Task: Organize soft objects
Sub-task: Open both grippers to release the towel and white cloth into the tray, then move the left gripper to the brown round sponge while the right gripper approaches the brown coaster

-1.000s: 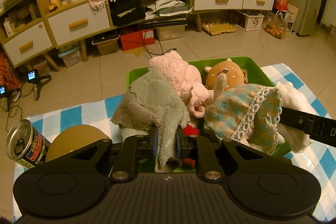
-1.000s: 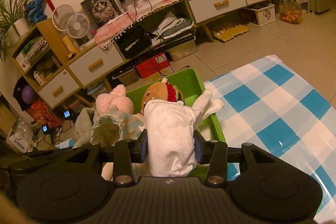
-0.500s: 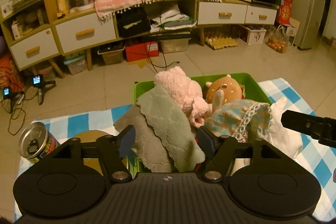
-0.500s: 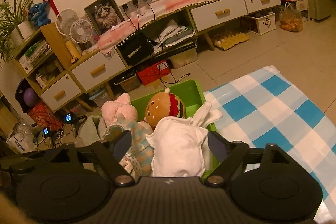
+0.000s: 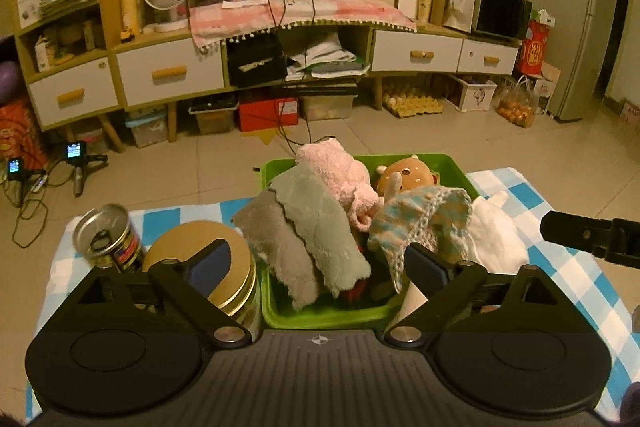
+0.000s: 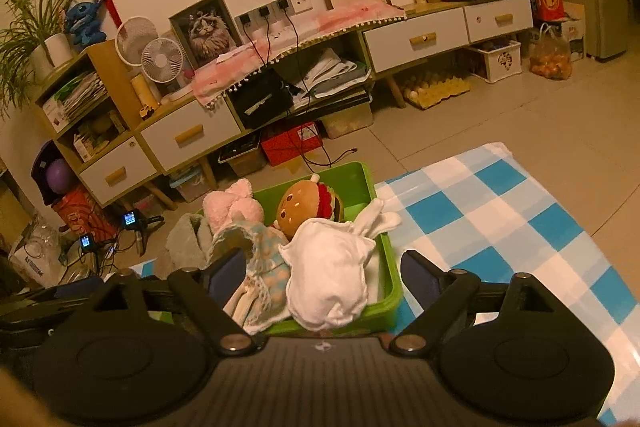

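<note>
Both claws have let go since a second ago: the left claw (image 5: 316,265) stands wide apart over the green cloth (image 5: 320,223), the right claw (image 6: 324,273) wide apart around the white plush (image 6: 328,283). Five soft items fill one green bin (image 6: 390,267) on the checked surface (image 6: 500,211); two cans sit beside it.

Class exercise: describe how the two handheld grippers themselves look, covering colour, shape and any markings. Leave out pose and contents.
Both the left gripper and the right gripper are matte black. Each has a ribbed central body bearing a small white compass-like mark, two round discs at its sides, angular linkage arms with silver pivot pins, and dark blue pads inside the jaws. No cables or sleeves show.
</note>
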`<state>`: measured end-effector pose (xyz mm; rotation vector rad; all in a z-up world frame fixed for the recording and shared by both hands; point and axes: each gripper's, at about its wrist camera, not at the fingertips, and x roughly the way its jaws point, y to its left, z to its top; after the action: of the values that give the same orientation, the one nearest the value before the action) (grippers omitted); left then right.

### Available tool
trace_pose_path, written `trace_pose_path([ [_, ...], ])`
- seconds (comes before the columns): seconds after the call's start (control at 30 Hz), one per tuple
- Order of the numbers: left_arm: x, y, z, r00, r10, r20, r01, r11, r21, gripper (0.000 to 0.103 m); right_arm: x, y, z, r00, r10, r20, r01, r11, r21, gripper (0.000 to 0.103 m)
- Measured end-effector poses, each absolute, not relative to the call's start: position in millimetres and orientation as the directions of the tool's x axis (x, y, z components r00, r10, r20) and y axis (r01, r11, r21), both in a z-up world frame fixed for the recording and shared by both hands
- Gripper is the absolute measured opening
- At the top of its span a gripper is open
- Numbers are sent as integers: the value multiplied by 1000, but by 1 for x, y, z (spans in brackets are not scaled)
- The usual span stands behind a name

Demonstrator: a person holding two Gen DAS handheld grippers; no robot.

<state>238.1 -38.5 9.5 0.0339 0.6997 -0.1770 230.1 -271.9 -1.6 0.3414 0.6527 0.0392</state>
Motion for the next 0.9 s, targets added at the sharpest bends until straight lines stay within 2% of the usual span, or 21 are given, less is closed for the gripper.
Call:
trace_pose_path([
  [0.2, 212, -28, 13, 759, -157, -631, 174, 984, -35, 98, 207, -266, 11, 800, 120, -588, 43, 966, 256, 58],
  [0.9, 150, -19, -14, 724, -154, -672, 206, 979, -3, 98, 148, -251, 21, 757, 136, -639, -45, 987, 157, 63],
])
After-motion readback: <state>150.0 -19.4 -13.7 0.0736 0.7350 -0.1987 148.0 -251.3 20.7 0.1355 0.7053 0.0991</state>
